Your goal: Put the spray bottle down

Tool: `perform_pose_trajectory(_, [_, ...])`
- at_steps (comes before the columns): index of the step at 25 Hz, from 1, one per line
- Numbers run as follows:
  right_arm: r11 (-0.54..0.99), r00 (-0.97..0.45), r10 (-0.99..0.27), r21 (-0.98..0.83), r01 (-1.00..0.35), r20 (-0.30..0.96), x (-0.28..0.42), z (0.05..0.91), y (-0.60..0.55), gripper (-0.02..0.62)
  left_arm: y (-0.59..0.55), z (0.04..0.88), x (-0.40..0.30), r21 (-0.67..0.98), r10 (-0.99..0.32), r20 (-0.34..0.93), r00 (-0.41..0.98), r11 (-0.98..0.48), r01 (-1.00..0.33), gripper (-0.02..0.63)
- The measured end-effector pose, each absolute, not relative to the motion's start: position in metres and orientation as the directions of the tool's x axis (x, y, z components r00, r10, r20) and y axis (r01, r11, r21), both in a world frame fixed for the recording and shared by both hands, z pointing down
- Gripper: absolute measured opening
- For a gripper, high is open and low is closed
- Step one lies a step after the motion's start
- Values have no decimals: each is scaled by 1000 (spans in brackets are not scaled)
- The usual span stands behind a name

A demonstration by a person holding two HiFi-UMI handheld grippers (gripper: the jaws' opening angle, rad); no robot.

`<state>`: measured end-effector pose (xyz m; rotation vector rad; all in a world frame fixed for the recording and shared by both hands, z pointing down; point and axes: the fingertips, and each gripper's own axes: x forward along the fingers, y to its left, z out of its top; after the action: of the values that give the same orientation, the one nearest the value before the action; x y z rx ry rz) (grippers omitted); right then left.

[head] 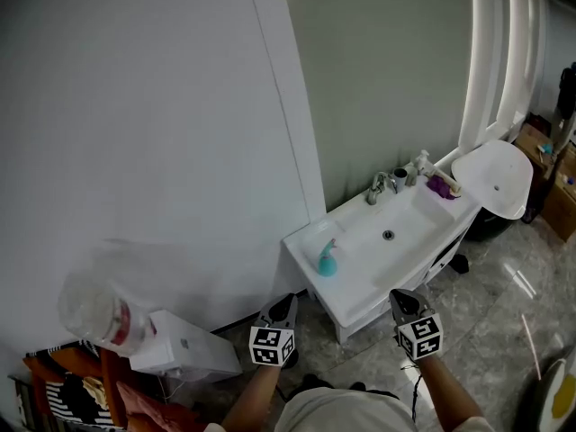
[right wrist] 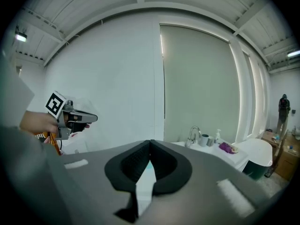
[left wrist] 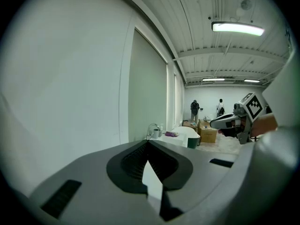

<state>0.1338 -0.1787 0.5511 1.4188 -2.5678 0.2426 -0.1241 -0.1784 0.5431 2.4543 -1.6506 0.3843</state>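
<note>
Presently: spray bottle [head: 327,259], teal, stands upright on the flat ledge at the near end of the white sink [head: 360,306], between basin and end edge, nothing touching it. L gripper [head: 284,304] and R gripper [head: 404,301] are both held in the air short of the sink's near end, well apart from the bottle and from each other, each with its marker cube toward the person. In the L gripper view its fingers [left wrist: 131,161] are together at the tips w/ nothing between them. In the R gripper view the R fingers [right wrist: 132,163] are likewise together at the tips, also empty. Each gripper shows in the other's view, off to the side. Along the sink's wall edge: chrome faucet [head: 378,187] at about the middle, then cups [head: 400,177], a pump dispenser [head: 421,164] and a purple item [head: 440,185] toward the far corner. Drain [head: 388,235] sits in the basin centre. Beyond the sink's far end is a white tub [head: 496,177]. On the floor [head: 486,331], grey marbled tile, left of the L gripper, a white boxy unit [head: 184,347] lies by the wall. A blurred clear container w/ red band [head: 101,314] is beside it; can't tell what it is. Striped fabric [head: 56,400] at bottom-left corner of the head view. L gripper view shows two persons [left wrist: 194,108] far off at the room's end, cardboard boxes [left wrist: 208,133] near them, and a lit ceiling lamp [left wrist: 236,28].
</note>
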Motion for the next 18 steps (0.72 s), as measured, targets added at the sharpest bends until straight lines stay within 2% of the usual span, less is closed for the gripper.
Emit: perform_pose_trajectory(18, [490, -487, -852, -34, -871, 192, 100, 517, -192, 11, -197, 517, -134, 9, -834, 254, 490, -505, -863, 6])
